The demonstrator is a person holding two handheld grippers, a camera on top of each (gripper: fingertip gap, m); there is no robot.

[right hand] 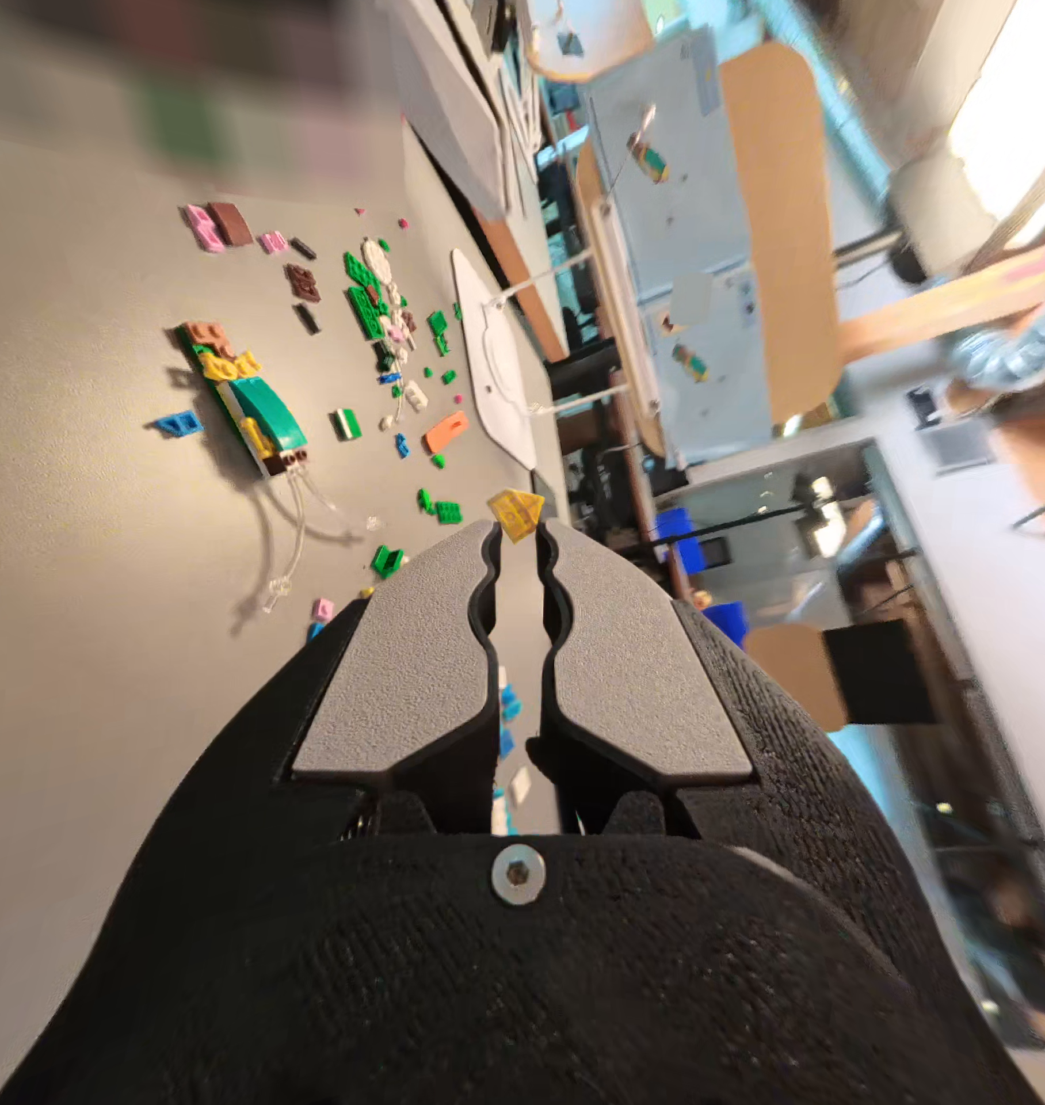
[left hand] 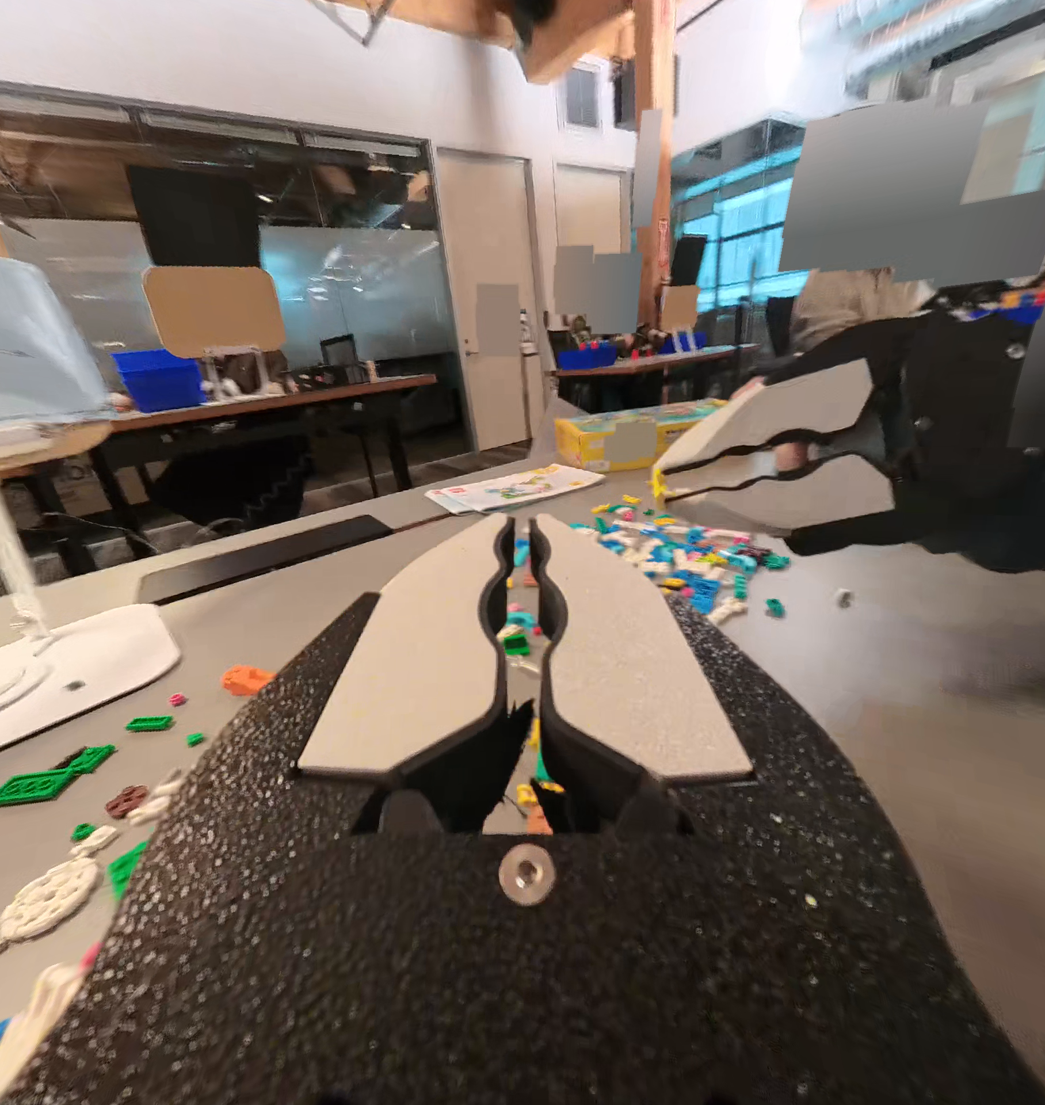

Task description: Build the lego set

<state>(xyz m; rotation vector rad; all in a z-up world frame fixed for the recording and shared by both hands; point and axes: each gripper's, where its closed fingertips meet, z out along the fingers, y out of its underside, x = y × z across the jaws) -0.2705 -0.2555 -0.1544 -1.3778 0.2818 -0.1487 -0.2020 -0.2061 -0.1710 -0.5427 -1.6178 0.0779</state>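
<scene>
On the grey table, entries run from biggest thing to smallest.
Table: grey top, loose parts scattered across most of it; more desks and glass walls far behind.
Lego box: yellow box at the far edge of the table, lying flat.
Stand base: white flat base on the left in the left wrist view, with a clear post rising from it.
Instruction booklet: booklet lying open just near of the box.
Left gripper: left gripper low over the table, nose toward the far edge; jaws drawn nearly together with only a thin slit at the tips, nothing between them.
Right gripper: right gripper rolled on its side and raised off the table, above the loose pile; jaws clenched on the yellow piece. Also seen at far right in the left wrist view.
Loose pile: mixed white, teal, yellow and pink bricks, far right of the left gripper's tips.
Partial build: teal, green, yellow and brown assembly resting on the table, left in the right wrist view; clear curved parts lie just near of it.
Green plates: green plates lie near left of the left gripper, with a white round plate nearer.
Orange brick: orange piece just beside the stand base.
Yellow piece: translucent yellow piece, pinched at the very tips, clear of the table.
</scene>
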